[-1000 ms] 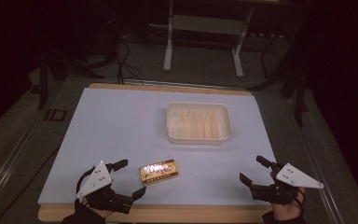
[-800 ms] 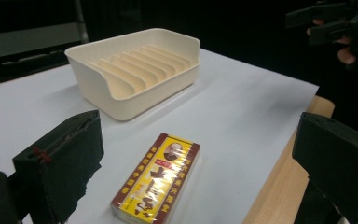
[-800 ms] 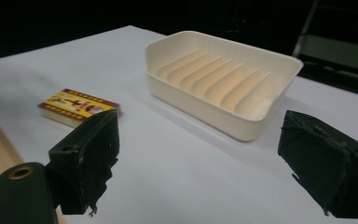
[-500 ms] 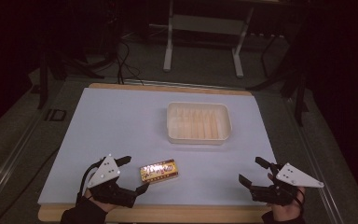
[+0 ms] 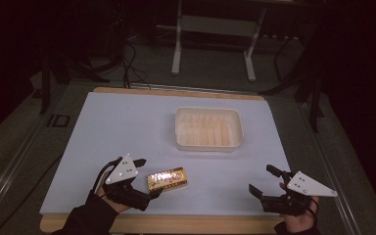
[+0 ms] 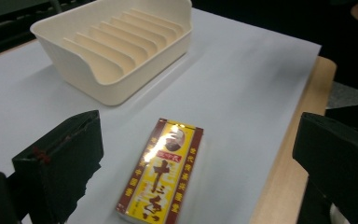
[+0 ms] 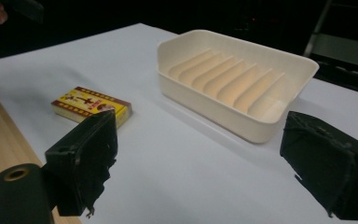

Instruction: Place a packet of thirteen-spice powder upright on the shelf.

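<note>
A small yellow and red box [image 5: 167,178] [image 6: 162,171] [image 7: 92,105] lies flat on the white tabletop [image 5: 127,127] near the front edge. My left gripper [image 5: 148,177] [image 6: 196,163] is open, its jaws standing either side of the box's near end without touching it. A cream ribbed tray [image 5: 208,129] [image 6: 116,46] [image 7: 235,79] stands empty beyond the box, toward the middle right. My right gripper [image 5: 263,180] [image 7: 205,158] is open at the front right, low over bare table, nothing between its jaws.
The table's wooden front edge [image 5: 176,224] runs just behind both hands. A metal stand [image 5: 215,29] and cables are on the dark floor past the far edge. Bare white surface lies left of the tray and between the grippers.
My left gripper has slid right and forward, bringing its open jaws around the near end of the box. The right gripper has stayed nearly still.
</note>
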### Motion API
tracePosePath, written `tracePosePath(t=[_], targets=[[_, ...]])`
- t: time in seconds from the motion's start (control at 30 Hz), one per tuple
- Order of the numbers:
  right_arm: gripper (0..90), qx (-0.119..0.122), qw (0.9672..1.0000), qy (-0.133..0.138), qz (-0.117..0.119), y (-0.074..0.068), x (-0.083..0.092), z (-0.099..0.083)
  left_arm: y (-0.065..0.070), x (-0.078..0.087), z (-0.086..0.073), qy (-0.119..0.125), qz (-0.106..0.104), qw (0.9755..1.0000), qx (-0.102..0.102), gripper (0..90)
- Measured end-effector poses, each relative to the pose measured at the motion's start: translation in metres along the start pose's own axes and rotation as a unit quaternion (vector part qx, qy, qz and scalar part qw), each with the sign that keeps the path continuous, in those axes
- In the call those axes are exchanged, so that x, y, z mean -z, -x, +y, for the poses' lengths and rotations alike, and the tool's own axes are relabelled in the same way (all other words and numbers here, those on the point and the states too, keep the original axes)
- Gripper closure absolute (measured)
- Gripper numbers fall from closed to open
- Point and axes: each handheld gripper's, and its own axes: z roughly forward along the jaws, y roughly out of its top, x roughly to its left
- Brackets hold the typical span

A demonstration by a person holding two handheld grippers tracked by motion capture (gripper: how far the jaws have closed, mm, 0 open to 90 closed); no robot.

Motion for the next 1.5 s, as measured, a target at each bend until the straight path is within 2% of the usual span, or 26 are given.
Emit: tracePosePath(t=[0.07,0.13,0.17,0.2,0.23,0.27,0.3,0.37,0.4,0.43,0.47,0.53,0.57,0.6,0.7,0.8,0.83,0.87,0.93,0.97,1.1,1.2,1.3,1.37,1.5], targets=[[10.6,0.001,1.0,-0.006,-0.001,-0.002,-0.001,0.001,-0.001,-0.004,0.002,-0.003,-0.002,1.0,-0.002,2.5],[10.6,0.0,1.0,0.0,-0.003,-0.003,-0.001,0.001,-0.002,-0.006,0.002,-0.009,-0.006,0.9999,-0.005,2.5],[10.6,-0.002,1.0,0.004,0.006,-0.004,-0.001,0.001,-0.002,-0.006,0.002,-0.009,-0.006,0.9999,-0.005,2.5],[10.6,0.005,1.0,0.007,0.003,-0.005,0.0,0.002,-0.003,-0.014,0.003,-0.021,-0.013,0.9996,-0.012,2.5],[10.6,0.007,0.9999,0.008,0.006,-0.005,0.0,0.002,-0.004,-0.017,0.004,-0.024,-0.013,0.9995,-0.014,2.5],[10.6,0.006,0.9999,0.009,0.01,-0.006,0.0,0.002,-0.005,-0.02,0.004,-0.03,-0.023,0.9992,-0.012,2.5],[10.6,0.007,0.9999,0.01,0.01,-0.006,0.0,0.003,-0.005,-0.022,0.004,-0.034,-0.019,0.9991,-0.015,2.5],[10.6,0.01,0.9997,0.012,0.017,-0.007,0.001,0.003,-0.006,-0.028,0.005,-0.043,-0.027,0.9986,-0.017,2.5],[10.6,0.013,0.9997,0.014,0.018,-0.008,0.001,0.003,-0.006,-0.031,0.005,-0.047,-0.022,0.9984,-0.021,2.5],[10.6,0.017,0.9996,0.014,0.018,-0.009,0.001,0.003,-0.006,-0.034,0.005,-0.052,-0.029,0.9979,-0.025,2.5],[10.6,0.017,0.9995,0.015,0.02,-0.009,0.0,0.003,-0.006,-0.036,0.005,-0.057,-0.028,0.9976,-0.03,2.5],[10.6,0.018,0.9995,0.015,0.022,-0.009,0.0,0.003,-0.006,-0.038,0.005,-0.058,-0.03,0.9974,-0.03,2.7],[10.6,0.016,0.9995,0.012,0.024,-0.009,0.0,0.003,-0.007,-0.045,0.005,-0.075,-0.034,0.9957,-0.043,2.7],[10.6,0.014,0.9995,0.01,0.028,-0.009,-0.001,0.002,-0.008,-0.048,0.004,-0.081,-0.035,0.9949,-0.047,2.8],[10.6,0.013,0.9994,0.01,0.03,-0.009,0.0,0.003,-0.011,-0.058,0.002,-0.104,-0.043,0.9925,-0.047,3.2],[10.6,0.012,0.9993,0.011,0.034,-0.009,0.0,0.002,-0.015,-0.065,0.0,-0.122,-0.041,0.9905,-0.048,3.2],[10.6,0.014,0.9994,0.011,0.031,-0.009,0.0,0.002,-0.016,-0.068,-0.001,-0.128,-0.035,0.99,-0.049,3.1],[10.6,0.014,0.9993,0.01,0.033,-0.009,-0.001,0.002,-0.017,-0.07,-0.001,-0.137,-0.037,0.9884,-0.053,3.2],[10.6,0.013,0.9992,0.008,0.036,-0.009,-0.001,0.002,-0.018,-0.074,-0.002,-0.142,-0.035,0.9881,-0.05,3.2],[10.6,0.014,0.9992,0.008,0.036,-0.01,-0.001,0.002,-0.019,-0.078,-0.002,-0.152,-0.04,0.9864,-0.049,3.2],[12.1,0.009,0.999,0.006,0.043,-0.009,-0.001,0.002,-0.019,-0.087,-0.001,-0.169,-0.029,0.9831,-0.063,3.2],[12.1,0.003,0.9987,0.006,0.05,-0.008,-0.001,0.002,-0.02,-0.094,-0.001,-0.181,-0.028,0.9808,-0.066,3.2],[12.1,0.003,0.9987,0.008,0.05,-0.008,0.0,0.002,-0.022,-0.1,-0.002,-0.196,-0.03,0.9777,-0.07,3.2],[12.1,0.004,0.9987,0.009,0.05,-0.009,0.0,0.002,-0.022,-0.104,-0.003,-0.21,-0.028,0.9743,-0.077,4.0],[12.2,0.005,0.9987,0.006,0.05,-0.009,0.0,0.002,-0.023,-0.112,-0.007,-0.231,-0.034,0.9689,-0.082,4.9]])
